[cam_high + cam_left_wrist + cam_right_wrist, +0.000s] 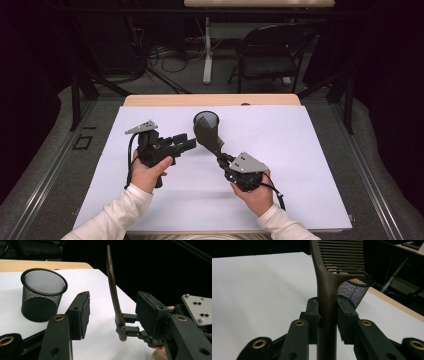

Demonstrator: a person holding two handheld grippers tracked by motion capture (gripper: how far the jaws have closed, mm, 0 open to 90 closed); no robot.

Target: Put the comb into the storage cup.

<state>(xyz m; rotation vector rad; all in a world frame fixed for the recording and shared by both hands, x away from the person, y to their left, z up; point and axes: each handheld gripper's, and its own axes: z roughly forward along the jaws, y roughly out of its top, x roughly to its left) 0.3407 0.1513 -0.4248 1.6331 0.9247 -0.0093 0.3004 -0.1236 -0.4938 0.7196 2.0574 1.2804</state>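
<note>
There is one brown comb (207, 135). There is one black mesh cup (206, 120). There are two tongs: the left tongs (186, 143) and the right tongs (222, 159). Two hands hold them, a left hand (147, 172) and a right hand (256, 194). There is one worktop (210, 100), with one big white sheet (300, 160) on it. Behind it, on the floor, there is one black folding chair (270, 52).
</note>
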